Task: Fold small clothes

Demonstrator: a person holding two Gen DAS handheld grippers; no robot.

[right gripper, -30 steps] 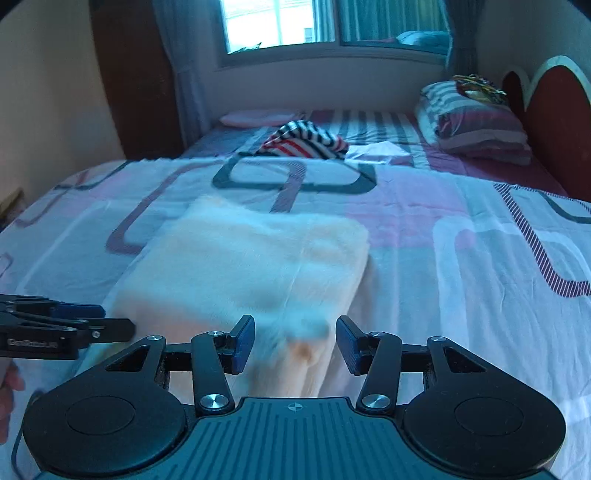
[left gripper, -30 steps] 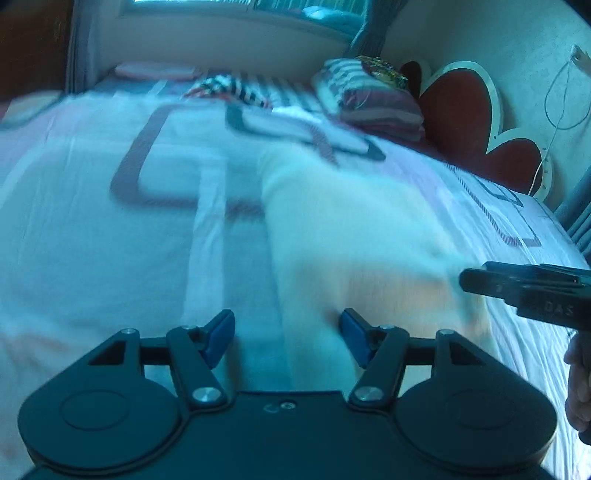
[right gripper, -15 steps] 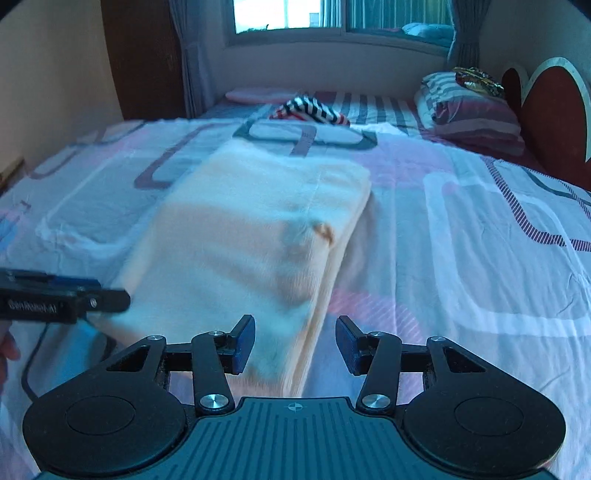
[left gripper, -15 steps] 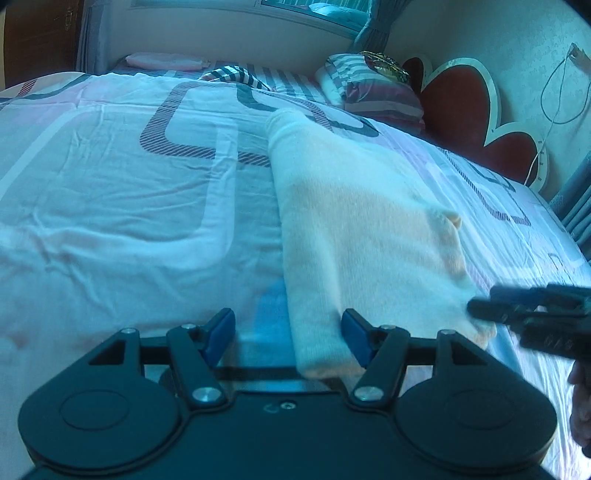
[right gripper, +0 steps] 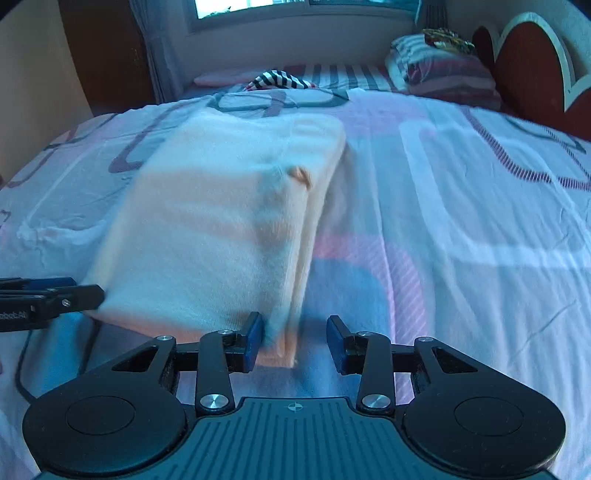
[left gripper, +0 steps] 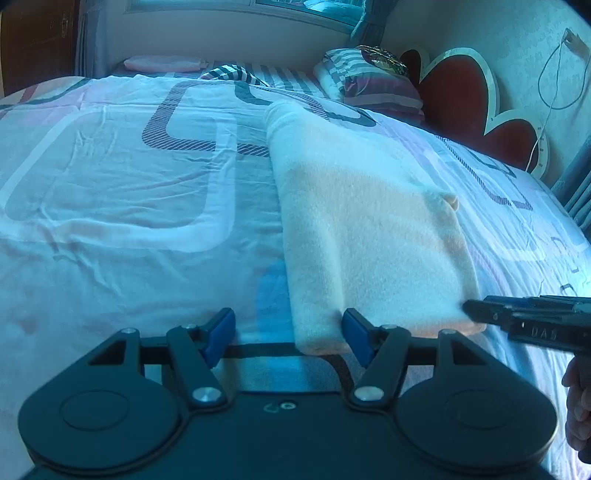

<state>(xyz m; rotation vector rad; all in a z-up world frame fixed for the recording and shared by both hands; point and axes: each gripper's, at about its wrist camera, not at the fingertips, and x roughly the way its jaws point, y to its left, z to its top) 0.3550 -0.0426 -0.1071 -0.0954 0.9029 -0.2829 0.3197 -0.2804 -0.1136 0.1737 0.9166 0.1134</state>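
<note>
A pale cream garment [left gripper: 365, 221] lies folded into a long rectangle on the patterned bedsheet [left gripper: 110, 206]; it also shows in the right wrist view [right gripper: 221, 229]. My left gripper [left gripper: 288, 338] is open, its jaws astride the garment's near left corner. My right gripper [right gripper: 295, 341] is open, its jaws astride the near right corner. Each gripper shows side-on in the other's view, the right one [left gripper: 476, 312] and the left one [right gripper: 92, 295], at the near edge of the garment.
A striped garment [right gripper: 280, 79] lies at the far end of the bed. A stack of striped pillows [right gripper: 443, 66] sits by the red heart-shaped headboard [left gripper: 480, 99]. A window [right gripper: 295, 7] and a wooden door are beyond.
Both grippers have moved down and back toward the garment's near edge. The garment has gone from lifted and blurred to lying flat and folded.
</note>
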